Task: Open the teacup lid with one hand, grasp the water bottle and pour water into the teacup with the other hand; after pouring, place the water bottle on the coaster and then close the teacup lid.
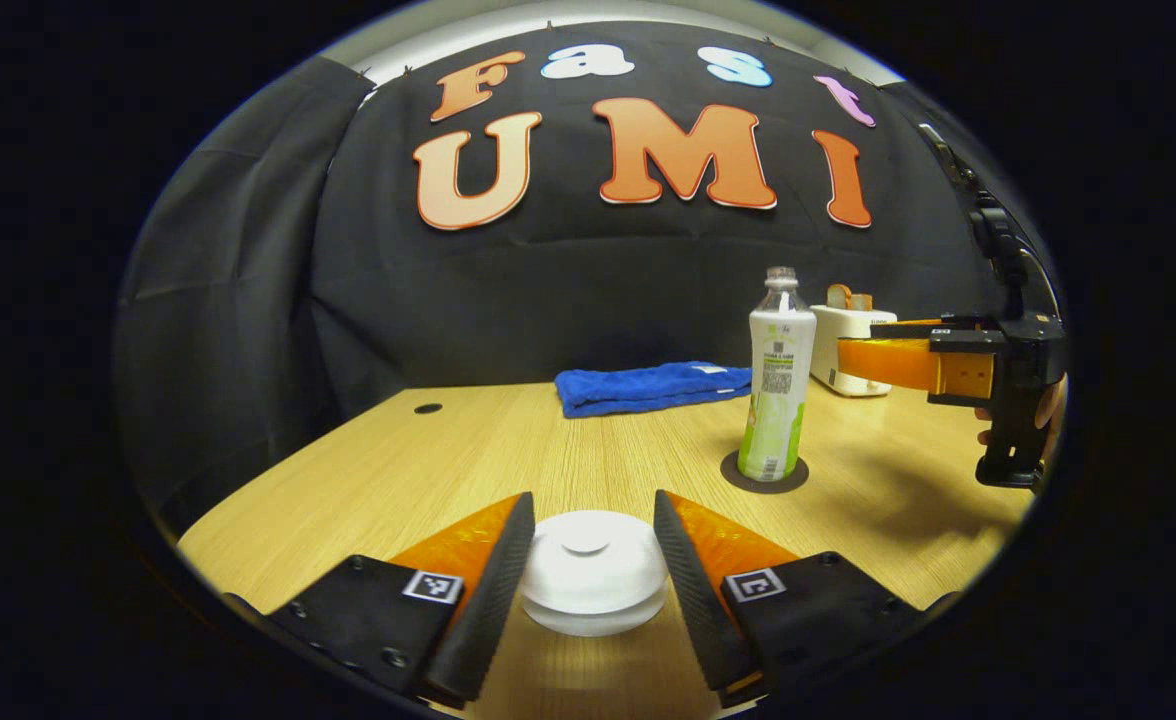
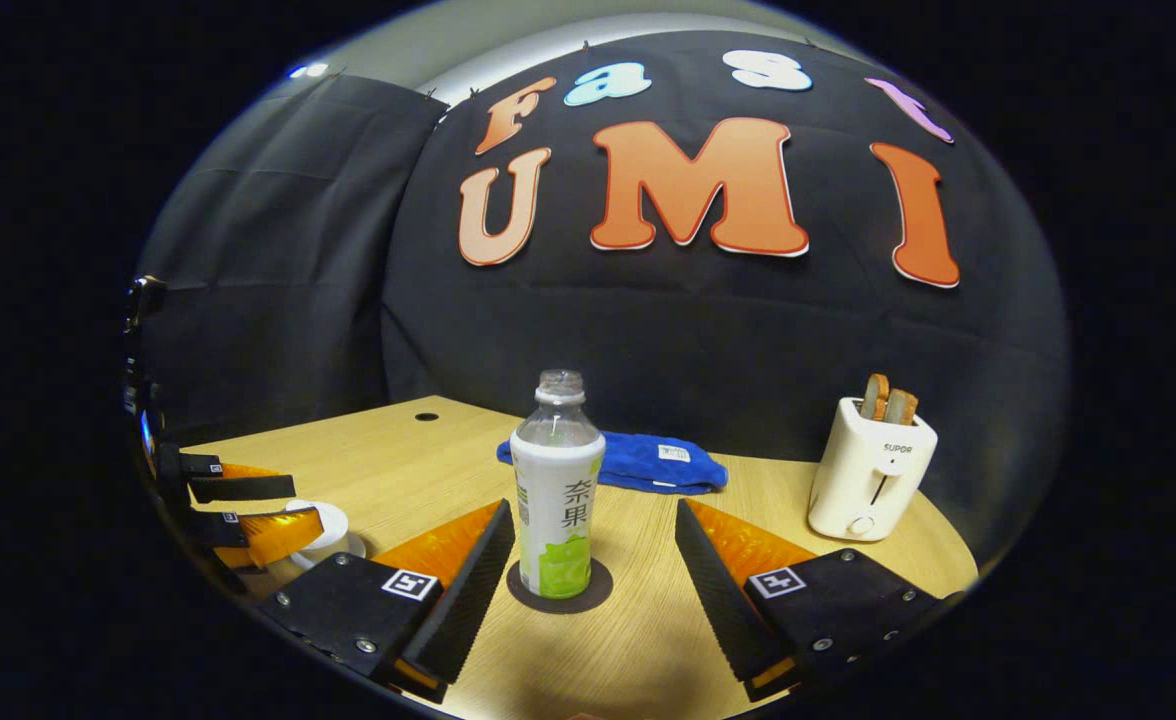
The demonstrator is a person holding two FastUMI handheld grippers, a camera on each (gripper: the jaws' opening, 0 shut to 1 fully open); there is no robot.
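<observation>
A white teacup with its lid (image 1: pixel 593 560) on sits on the wooden table between the fingers of my left gripper (image 1: pixel 593 497), which press on the lid's two sides. The water bottle (image 1: pixel 778 390), white and green with a clear neck, stands upright on a dark round coaster (image 1: pixel 730 473) to the right and beyond. In the right gripper view the bottle (image 2: pixel 556 500) on the coaster (image 2: pixel 600 588) stands between the wide-apart fingers of my right gripper (image 2: pixel 593 505), untouched. The left gripper (image 2: pixel 306 505) and teacup (image 2: pixel 336 520) appear at far left.
A folded blue towel (image 1: pixel 648 385) lies at the back of the table. A white toaster (image 2: pixel 870 470) holding two slices of bread stands at the back right. The right gripper (image 1: pixel 863 345), held by a hand, hovers right of the bottle. A small hole (image 1: pixel 428 408) marks the table's back left.
</observation>
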